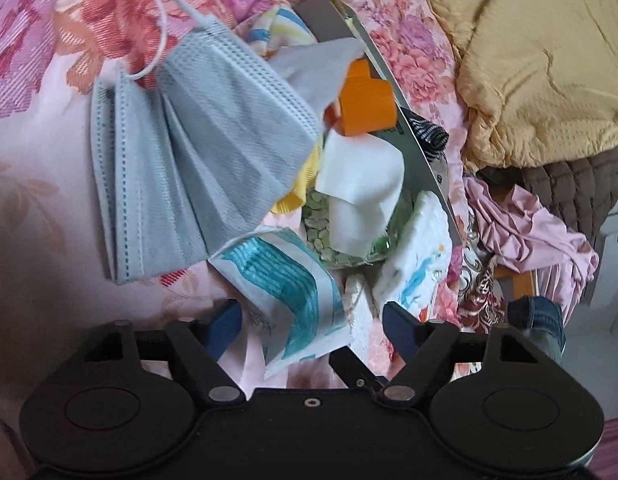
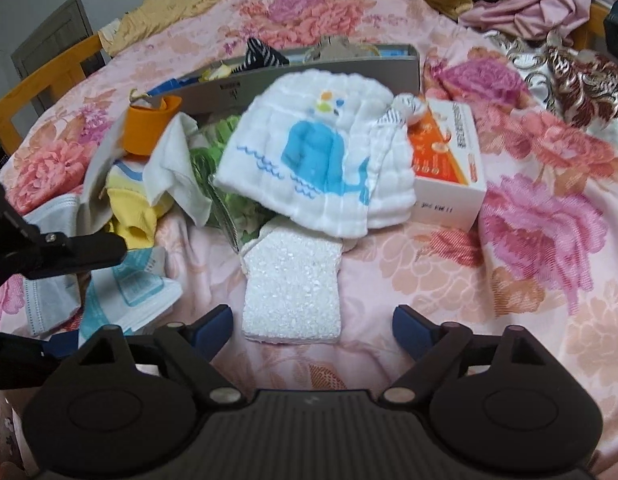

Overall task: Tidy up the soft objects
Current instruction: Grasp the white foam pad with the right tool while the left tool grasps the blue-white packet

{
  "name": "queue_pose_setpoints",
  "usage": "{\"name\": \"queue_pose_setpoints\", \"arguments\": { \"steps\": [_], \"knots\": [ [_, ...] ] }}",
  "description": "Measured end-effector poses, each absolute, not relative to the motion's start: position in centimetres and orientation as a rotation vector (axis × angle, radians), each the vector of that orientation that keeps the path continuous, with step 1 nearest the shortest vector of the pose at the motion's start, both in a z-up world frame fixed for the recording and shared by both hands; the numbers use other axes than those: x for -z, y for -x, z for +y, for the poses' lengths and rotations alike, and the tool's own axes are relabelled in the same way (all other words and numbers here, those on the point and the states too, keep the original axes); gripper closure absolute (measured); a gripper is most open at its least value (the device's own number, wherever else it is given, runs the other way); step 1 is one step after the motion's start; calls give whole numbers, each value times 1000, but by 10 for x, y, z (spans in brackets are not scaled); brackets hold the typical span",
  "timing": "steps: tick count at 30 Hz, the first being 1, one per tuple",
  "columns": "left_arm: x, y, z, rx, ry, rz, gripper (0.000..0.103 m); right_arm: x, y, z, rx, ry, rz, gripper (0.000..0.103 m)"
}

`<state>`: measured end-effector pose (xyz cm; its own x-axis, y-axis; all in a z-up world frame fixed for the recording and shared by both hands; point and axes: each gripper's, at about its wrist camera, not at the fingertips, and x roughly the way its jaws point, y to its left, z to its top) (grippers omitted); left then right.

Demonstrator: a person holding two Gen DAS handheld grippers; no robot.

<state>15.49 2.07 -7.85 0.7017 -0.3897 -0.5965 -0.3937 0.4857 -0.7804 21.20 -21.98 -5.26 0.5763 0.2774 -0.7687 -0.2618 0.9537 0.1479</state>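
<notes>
Risks, left to right: grey face mask [image 1: 197, 148] at far left, its loose ear loops liable to snag; blue-printed packet [image 1: 285, 300] between the spread fingers of the left gripper [image 1: 313, 320], thin enough to slip out on closing. Right gripper [image 2: 313, 322], likewise released and holding nothing, straddles the white sponge [image 2: 293, 288]; the whale cloth [image 2: 309, 152] overlaps the sponge's far edge and may drag along.

Light: soft, even | Blur: mild motion smear | Edges: fisheye-bent, dark corners | Glare: seemingly slight
</notes>
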Motion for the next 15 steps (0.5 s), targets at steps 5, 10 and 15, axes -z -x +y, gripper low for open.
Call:
{"name": "queue_pose_setpoints", "arguments": {
  "steps": [5, 10, 15],
  "knots": [
    [83, -156, 23, -9, 1111, 827, 38, 58, -218, -223, -330, -68, 928, 14],
    [88, -158, 22, -13, 1093, 835, 47, 59, -218, -221, -332, -56, 927, 19],
    [89, -157, 20, 32, 1087, 831, 50, 60, -217, -218, -355, -60, 929, 23]
  ]
}}
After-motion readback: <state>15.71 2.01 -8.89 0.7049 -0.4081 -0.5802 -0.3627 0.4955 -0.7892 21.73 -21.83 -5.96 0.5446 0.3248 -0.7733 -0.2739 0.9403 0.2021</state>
